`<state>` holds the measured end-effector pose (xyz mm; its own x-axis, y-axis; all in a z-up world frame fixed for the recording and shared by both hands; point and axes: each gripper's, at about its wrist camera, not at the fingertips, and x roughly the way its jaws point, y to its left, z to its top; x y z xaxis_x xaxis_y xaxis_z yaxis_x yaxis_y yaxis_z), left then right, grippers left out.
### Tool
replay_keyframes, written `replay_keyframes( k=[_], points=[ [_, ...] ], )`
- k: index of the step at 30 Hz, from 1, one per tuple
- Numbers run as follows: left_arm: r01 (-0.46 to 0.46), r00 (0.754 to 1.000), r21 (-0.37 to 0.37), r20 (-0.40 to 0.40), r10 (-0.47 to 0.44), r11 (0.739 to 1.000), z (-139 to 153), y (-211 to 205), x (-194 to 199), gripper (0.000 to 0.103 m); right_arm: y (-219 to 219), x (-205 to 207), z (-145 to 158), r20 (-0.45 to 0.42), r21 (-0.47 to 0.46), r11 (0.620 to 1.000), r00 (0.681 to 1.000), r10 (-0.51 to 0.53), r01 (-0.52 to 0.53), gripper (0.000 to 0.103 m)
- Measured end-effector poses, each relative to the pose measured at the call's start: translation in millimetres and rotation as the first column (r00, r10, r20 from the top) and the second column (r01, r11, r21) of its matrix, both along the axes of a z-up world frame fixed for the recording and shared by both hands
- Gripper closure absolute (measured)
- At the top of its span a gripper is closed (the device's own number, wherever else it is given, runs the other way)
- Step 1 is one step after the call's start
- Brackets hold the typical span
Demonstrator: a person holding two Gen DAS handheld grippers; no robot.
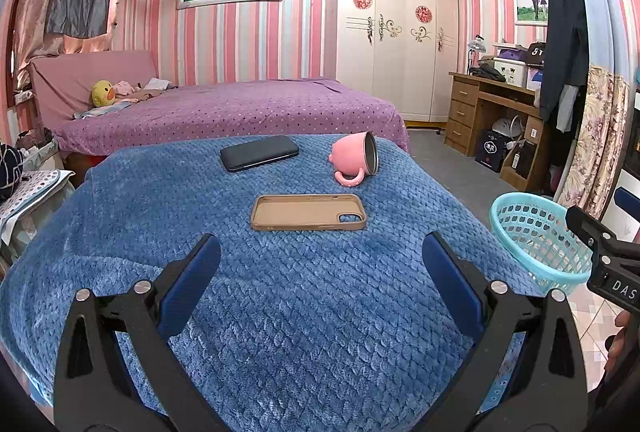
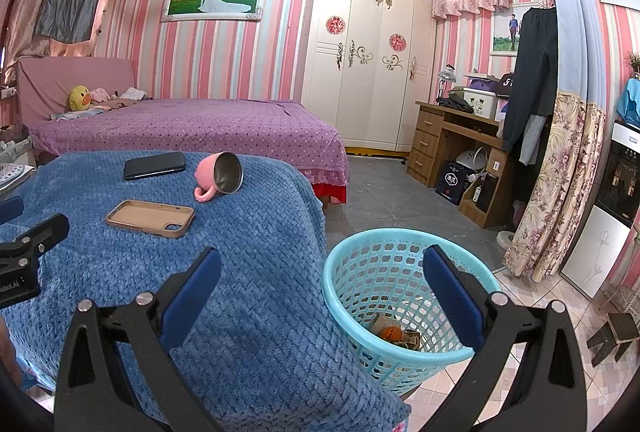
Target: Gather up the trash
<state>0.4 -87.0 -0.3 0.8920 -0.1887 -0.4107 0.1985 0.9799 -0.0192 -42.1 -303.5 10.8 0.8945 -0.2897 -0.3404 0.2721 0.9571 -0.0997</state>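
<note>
A turquoise plastic basket point(image 2: 384, 272) stands on the floor by the right edge of the blue-blanketed table point(image 2: 248, 272); orange peel and scraps point(image 2: 394, 336) lie in its bottom. It also shows at the right in the left wrist view as the same basket point(image 1: 532, 232). My right gripper point(image 2: 322, 272) hangs open and empty over the table edge and the basket's near rim. My left gripper point(image 1: 322, 264) is open and empty above the blanket, short of a tan phone case point(image 1: 308, 212). A pink mug point(image 1: 356, 158) lies on its side beyond it, beside a black phone point(image 1: 259, 152).
A purple bed point(image 1: 240, 112) lies behind the table. A white wardrobe point(image 1: 392, 32) and a wooden desk point(image 1: 488, 112) stand at the back right, with grey floor point(image 2: 384, 192) between. A floral curtain point(image 2: 560, 184) hangs right of the basket; a small stool point(image 2: 616, 332) sits on the tiles.
</note>
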Motion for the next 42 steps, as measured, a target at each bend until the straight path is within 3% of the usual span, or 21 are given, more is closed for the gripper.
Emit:
replay_keyframes(
  k=[42],
  points=[
    [-0.001, 1.000, -0.001, 0.005, 0.001, 1.000, 0.8, -6.5, 0.4, 0.005, -2.2, 1.5, -1.1, -0.007, -0.004, 1.000, 1.000, -0.008, 0.008, 0.004]
  ],
)
